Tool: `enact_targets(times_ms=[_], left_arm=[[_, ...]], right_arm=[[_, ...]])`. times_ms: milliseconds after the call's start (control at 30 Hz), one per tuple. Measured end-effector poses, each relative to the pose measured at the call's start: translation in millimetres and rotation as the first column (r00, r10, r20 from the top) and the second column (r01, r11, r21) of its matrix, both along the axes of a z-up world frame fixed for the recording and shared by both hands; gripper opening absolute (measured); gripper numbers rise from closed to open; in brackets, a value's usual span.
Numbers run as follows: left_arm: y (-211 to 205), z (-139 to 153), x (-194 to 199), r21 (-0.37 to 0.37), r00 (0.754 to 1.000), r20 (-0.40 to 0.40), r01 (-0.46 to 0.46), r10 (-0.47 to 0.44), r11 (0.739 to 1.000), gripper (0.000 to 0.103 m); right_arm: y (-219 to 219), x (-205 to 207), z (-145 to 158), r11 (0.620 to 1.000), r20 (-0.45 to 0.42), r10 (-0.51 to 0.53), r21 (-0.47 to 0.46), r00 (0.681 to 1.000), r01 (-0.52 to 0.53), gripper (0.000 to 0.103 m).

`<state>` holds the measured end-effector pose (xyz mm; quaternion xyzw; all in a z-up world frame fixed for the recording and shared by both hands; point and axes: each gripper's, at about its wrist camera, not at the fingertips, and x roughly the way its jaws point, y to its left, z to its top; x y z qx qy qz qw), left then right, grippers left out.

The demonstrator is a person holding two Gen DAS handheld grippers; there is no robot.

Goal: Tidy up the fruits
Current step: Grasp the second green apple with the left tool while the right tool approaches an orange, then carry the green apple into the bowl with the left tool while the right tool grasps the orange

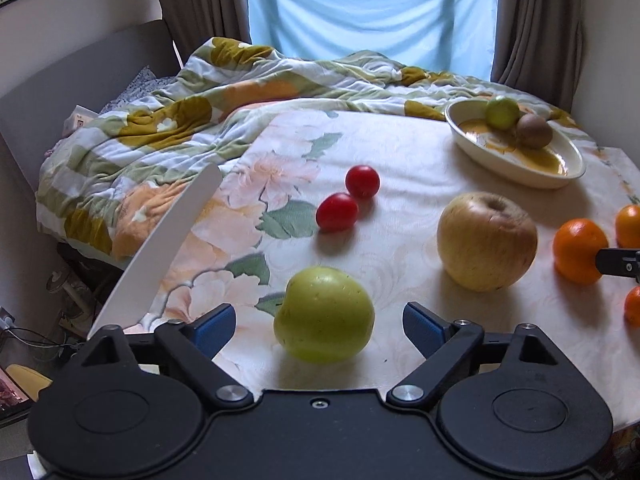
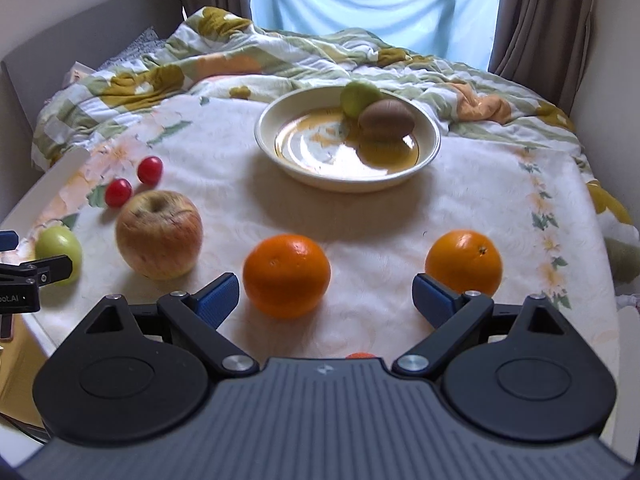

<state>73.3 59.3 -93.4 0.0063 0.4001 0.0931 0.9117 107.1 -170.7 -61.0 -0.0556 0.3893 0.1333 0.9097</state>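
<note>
My left gripper is open, its blue fingers on either side of a green apple on the floral cloth. Two red cherry tomatoes lie beyond it, and a large yellow-red apple to the right. My right gripper is open with an orange between its fingers, nearer the left one. A second orange sits just past the right finger. A cream bowl at the back holds a kiwi and a small green fruit.
The table is covered by a floral cloth, with a rumpled quilt on a bed behind and to the left. A white chair back stands at the left table edge. A third orange shows at the far right.
</note>
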Motion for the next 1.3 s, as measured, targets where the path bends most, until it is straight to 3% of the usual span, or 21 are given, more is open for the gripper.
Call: enact_targets(times_ms=[233,367,600,800,1300], left_arm=[[-1,-12,6,0.016,1.0,-0.02,0.009,-0.008,1.0,0.079],[1,-15,10,-0.009,0.999,-0.032,0.019,-0.02,1.0,0.062],[3,-14,10,-0.028,0.999,-0.032,0.019,-0.02,0.999,0.061],[3,-13,9,-0.032,0.999,-0.032,0.019,-0.02,0.999,0.061],[-7,2,-6,-0.065,1.0,-0.012,0.009,-0.01,0.998,0.061]], right_arm=[[13,9,-16,0.999,-0.028,0.041,-0.013,0.999,-0.041,0.103],[19,13,-20,0.998,-0.034,0.057,-0.014,0.998,-0.058,0.103],[25,20,-24,0.997,-0.037,0.069,-0.026,0.997,-0.07,0.102],[30,28,-29,0.996,-0.057,0.077,-0.03,0.995,-0.079,0.084],[33,26,-26,0.991,-0.051,0.126,-0.032,0.991,-0.127,0.075]])
